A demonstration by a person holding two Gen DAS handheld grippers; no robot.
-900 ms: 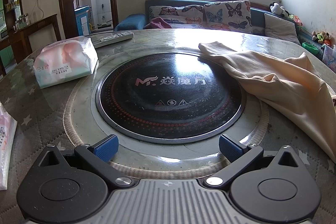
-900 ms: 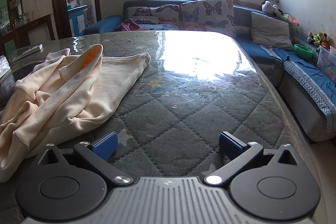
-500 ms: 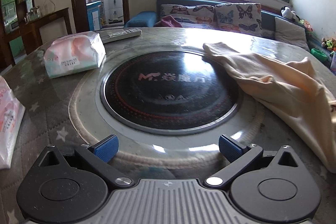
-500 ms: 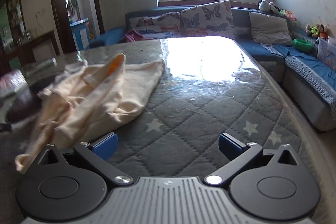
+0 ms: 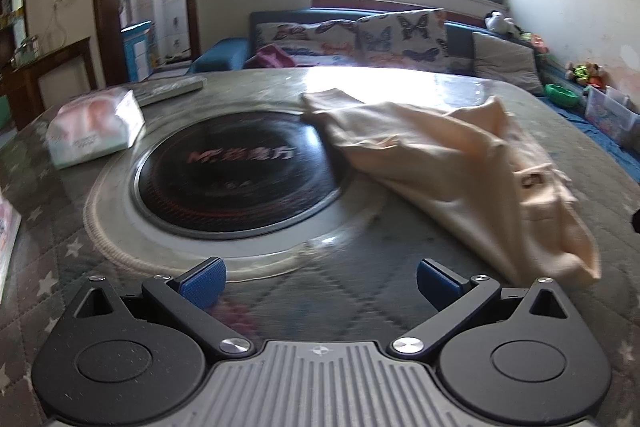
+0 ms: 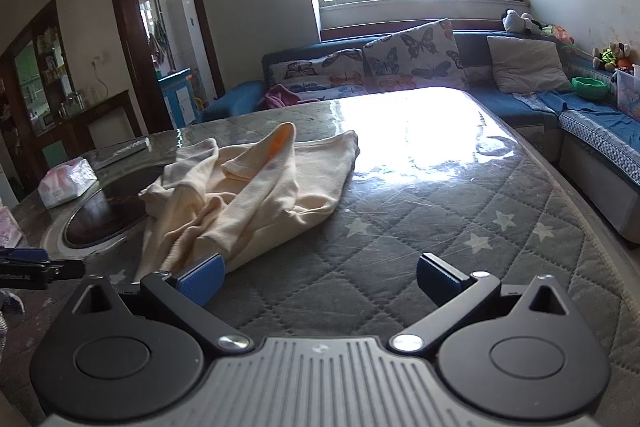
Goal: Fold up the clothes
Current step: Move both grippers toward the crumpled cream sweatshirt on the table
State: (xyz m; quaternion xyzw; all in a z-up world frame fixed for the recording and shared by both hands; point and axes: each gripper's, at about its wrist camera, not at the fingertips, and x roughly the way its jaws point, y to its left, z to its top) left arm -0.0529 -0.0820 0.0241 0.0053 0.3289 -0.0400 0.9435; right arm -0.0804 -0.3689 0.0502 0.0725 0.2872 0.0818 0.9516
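A cream garment (image 5: pixel 452 163) lies crumpled and unfolded on the table (image 6: pixel 460 211), which is covered with a grey quilted cloth with stars under a clear shiny sheet. The round black cooktop (image 5: pixel 236 175) set into the table serves as the landmark: the garment sits just to the right of it, and one end of the fabric lies over the cooktop's far right rim, while the rest spreads away from it toward the table's right side. An orange lining (image 6: pixel 282 137) shows in a raised fold on top of the heap. A pack of tissues (image 5: pixel 94 127) rests to the far left of the cooktop, and a flat remote control (image 5: pixel 170 89) lies beyond that, behind the cooktop. The left gripper (image 5: pixel 318 281) hovers low over the near side of the cooktop's pale ring, its jaws wide apart and holding nothing. The right gripper (image 6: pixel 318 279) is over the quilted cloth well to the right of the cooktop, jaws also spread wide and empty; its left blue pad (image 6: pixel 200 277) sits just at the garment's near edge, though whether it touches the fabric cannot be told. A sofa with butterfly cushions (image 6: pixel 412 57) stands beyond the table.
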